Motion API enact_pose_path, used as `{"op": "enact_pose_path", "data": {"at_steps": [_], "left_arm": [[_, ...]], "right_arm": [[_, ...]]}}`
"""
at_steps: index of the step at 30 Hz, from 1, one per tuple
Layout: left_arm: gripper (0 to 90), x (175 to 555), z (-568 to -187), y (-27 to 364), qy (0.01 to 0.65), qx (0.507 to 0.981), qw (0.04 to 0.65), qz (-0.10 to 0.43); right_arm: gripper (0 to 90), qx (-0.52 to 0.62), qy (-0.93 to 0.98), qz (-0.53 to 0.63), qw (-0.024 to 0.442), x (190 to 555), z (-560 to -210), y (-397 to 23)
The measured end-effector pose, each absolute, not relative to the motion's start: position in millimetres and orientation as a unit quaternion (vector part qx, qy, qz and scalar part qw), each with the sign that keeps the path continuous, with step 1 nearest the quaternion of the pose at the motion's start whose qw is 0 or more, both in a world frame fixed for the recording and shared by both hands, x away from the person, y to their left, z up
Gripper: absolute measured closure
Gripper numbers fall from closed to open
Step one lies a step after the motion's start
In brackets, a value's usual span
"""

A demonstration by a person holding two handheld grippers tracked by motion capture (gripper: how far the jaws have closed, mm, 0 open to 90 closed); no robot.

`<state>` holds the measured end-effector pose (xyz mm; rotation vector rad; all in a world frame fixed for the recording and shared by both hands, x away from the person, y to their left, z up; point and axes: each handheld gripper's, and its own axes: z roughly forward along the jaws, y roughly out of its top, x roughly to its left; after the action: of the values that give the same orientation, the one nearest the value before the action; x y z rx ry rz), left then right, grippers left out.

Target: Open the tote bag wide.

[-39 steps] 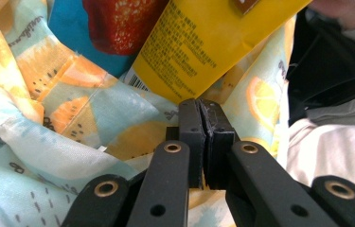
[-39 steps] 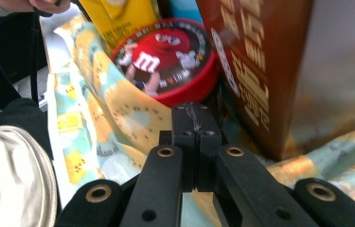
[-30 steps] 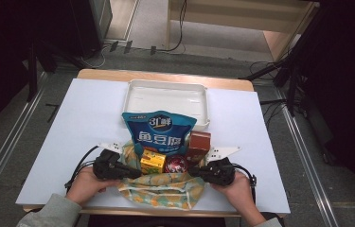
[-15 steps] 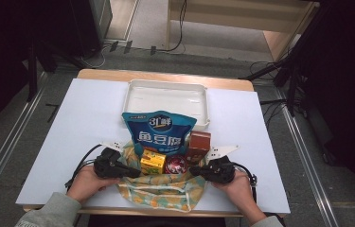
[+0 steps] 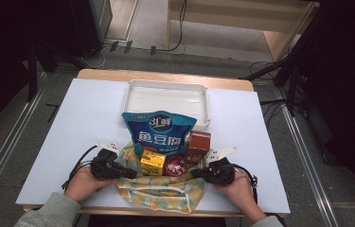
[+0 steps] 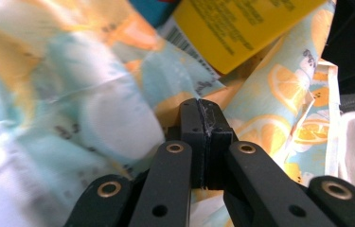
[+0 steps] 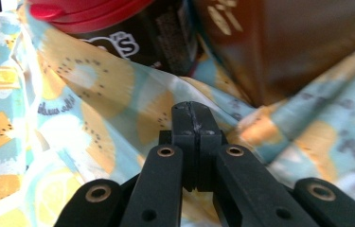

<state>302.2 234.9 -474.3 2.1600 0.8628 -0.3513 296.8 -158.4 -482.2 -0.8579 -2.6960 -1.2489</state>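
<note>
A fruit-print cloth bag (image 5: 158, 194) lies open at the table's near edge. Against it stand or lie a blue snack pouch (image 5: 160, 135), a yellow box (image 5: 152, 161), a red-lidded can (image 5: 175, 165) and a brown box (image 5: 199, 145). My left gripper (image 5: 130, 174) is shut at the bag's left side, its tips (image 6: 203, 101) against the cloth (image 6: 94, 94) below the yellow box (image 6: 246, 28). My right gripper (image 5: 194, 173) is shut at the bag's right side, its tips (image 7: 195, 106) on the cloth (image 7: 94, 94) below the can (image 7: 118, 19) and brown box (image 7: 298, 47). I cannot tell whether either pinches a fold.
An empty white tray (image 5: 127, 101) sits behind the pouch, toward the table's far edge. The white tabletop (image 5: 94, 123) stretches bare left and right of the bag. Cables trail from both grippers along the near edge.
</note>
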Motion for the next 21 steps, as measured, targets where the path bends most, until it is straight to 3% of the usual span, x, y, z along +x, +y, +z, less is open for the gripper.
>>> {"op": "enact_pose_path", "data": {"at_steps": [21], "left_arm": [[90.0, 314, -467, 247, 0.357, 0.838, 0.398, -0.11]], "right_arm": [[90.0, -0.3, -0.863, -0.406, 0.024, 304, -476, -171]]}}
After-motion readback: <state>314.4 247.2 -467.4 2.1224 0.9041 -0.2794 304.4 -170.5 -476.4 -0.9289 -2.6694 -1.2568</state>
